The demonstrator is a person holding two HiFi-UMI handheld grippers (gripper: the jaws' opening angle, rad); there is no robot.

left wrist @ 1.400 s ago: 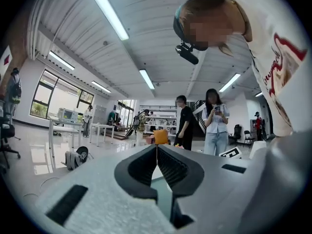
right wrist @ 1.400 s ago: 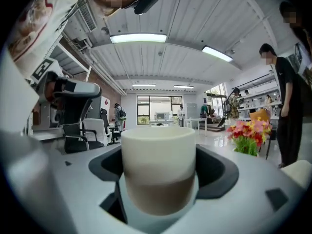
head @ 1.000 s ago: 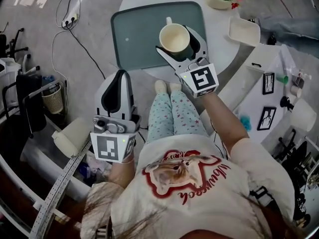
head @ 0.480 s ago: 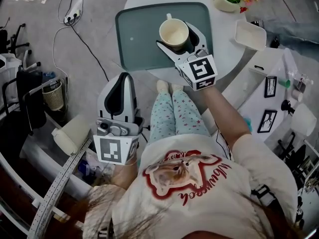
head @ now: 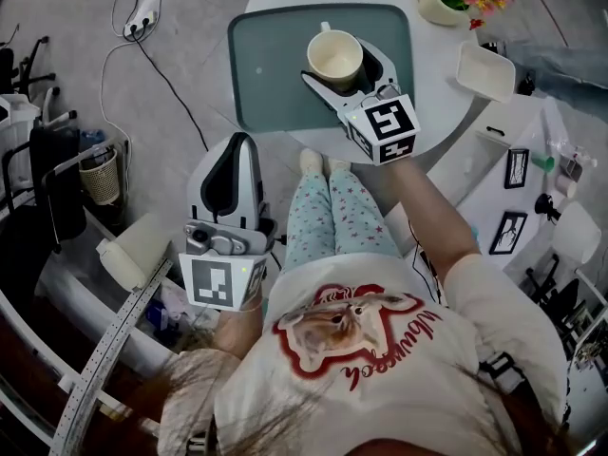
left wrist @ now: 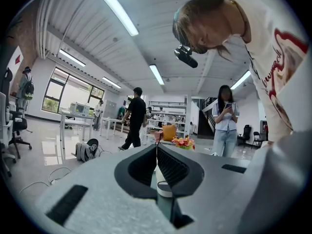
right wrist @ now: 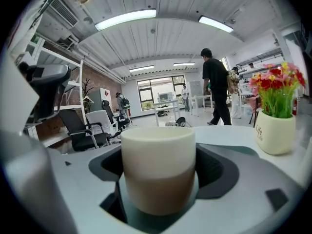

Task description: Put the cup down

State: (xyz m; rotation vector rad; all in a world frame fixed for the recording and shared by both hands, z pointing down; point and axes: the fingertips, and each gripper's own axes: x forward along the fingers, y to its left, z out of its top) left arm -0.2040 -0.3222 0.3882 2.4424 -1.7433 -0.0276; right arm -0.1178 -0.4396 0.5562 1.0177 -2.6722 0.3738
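Our right hand-held gripper (head: 350,72) clasps the cream cup (head: 333,57) between its jaws. The grey tray (head: 271,74) lies beneath it. The jaws hide the cup's base, so we cannot tell whether it touches the tray. Our left hand-held gripper (head: 234,142) has its jaws together, with nothing between them.

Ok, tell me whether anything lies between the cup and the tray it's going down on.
Nothing visible does. The cup sits in the right hand-held gripper over the tray, whose surface around it is bare. The flower pot and white dish stand off the tray.
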